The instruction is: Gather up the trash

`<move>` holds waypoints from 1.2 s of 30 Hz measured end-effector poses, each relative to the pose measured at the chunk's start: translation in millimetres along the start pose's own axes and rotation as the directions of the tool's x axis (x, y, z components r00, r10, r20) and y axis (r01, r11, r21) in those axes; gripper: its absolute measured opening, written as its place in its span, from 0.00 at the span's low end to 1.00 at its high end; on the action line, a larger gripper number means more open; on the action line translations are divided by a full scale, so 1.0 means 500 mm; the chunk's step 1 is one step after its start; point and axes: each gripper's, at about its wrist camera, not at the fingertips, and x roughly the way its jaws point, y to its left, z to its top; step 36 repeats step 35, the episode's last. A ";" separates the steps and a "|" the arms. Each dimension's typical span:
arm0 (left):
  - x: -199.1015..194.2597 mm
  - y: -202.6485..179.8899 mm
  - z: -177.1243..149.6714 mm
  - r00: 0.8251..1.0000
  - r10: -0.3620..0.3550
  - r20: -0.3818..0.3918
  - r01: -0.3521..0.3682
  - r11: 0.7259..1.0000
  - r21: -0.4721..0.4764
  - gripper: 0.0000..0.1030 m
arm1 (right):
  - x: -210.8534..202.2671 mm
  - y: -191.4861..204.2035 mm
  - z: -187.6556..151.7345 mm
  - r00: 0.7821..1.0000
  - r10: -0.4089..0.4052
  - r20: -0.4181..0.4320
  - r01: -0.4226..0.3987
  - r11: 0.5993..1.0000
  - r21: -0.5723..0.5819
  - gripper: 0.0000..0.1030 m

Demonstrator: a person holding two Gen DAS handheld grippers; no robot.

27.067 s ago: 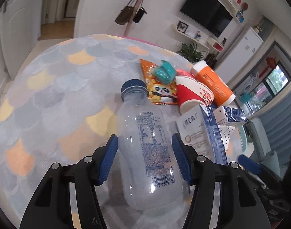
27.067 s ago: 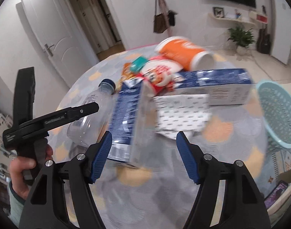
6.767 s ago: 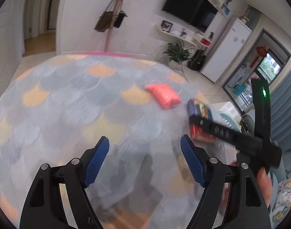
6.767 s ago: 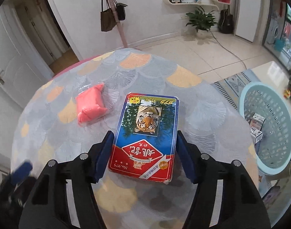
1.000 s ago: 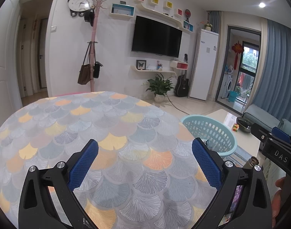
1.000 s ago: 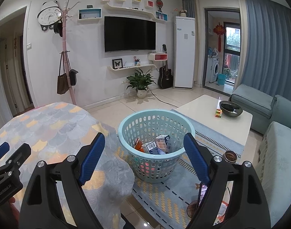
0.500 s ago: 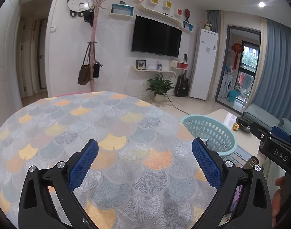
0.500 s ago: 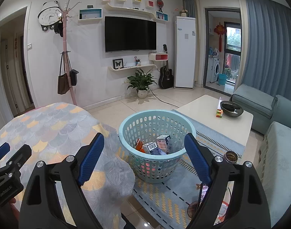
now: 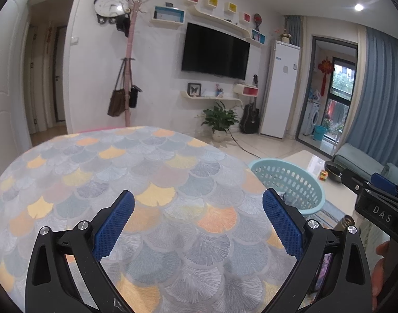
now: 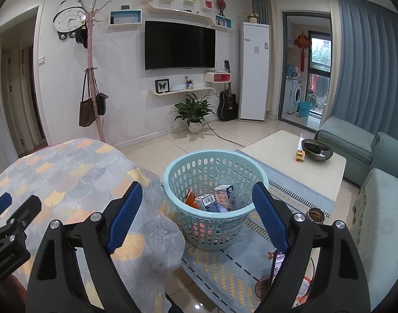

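Note:
A light blue plastic basket [image 10: 212,229] stands on the floor rug beside the round table; it also shows in the left wrist view [image 9: 290,180]. Inside it lie several cartons and wrappers [image 10: 212,200]. My left gripper [image 9: 197,219] is open and empty above the table's scale-patterned cloth [image 9: 152,172]. My right gripper [image 10: 196,210] is open and empty, held above the table's edge and the basket. No trash shows on the table [image 10: 68,177].
A white coffee table [image 10: 298,167] with a dark bowl [image 10: 316,150] and a cube stands behind the basket. A blue-grey sofa [image 10: 376,208] is at the right. A coat rack [image 10: 90,91] with bags, a plant [image 10: 195,112] and a TV line the far wall.
Over the long span the bottle, cartons, cups, card box and pink item have left the table. In the last second both grippers hold nearly still.

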 end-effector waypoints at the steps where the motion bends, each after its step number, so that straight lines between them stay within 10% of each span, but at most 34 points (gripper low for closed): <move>1: -0.004 -0.003 0.001 1.000 0.006 0.003 -0.007 1.000 0.017 0.93 | -0.002 0.001 0.000 1.000 -0.003 0.002 0.003 1.000 -0.003 0.79; 36: -0.151 0.031 0.041 0.990 0.116 0.085 -0.119 0.992 0.033 0.93 | -0.101 0.029 0.006 0.998 0.011 0.059 -0.009 1.000 -0.022 0.79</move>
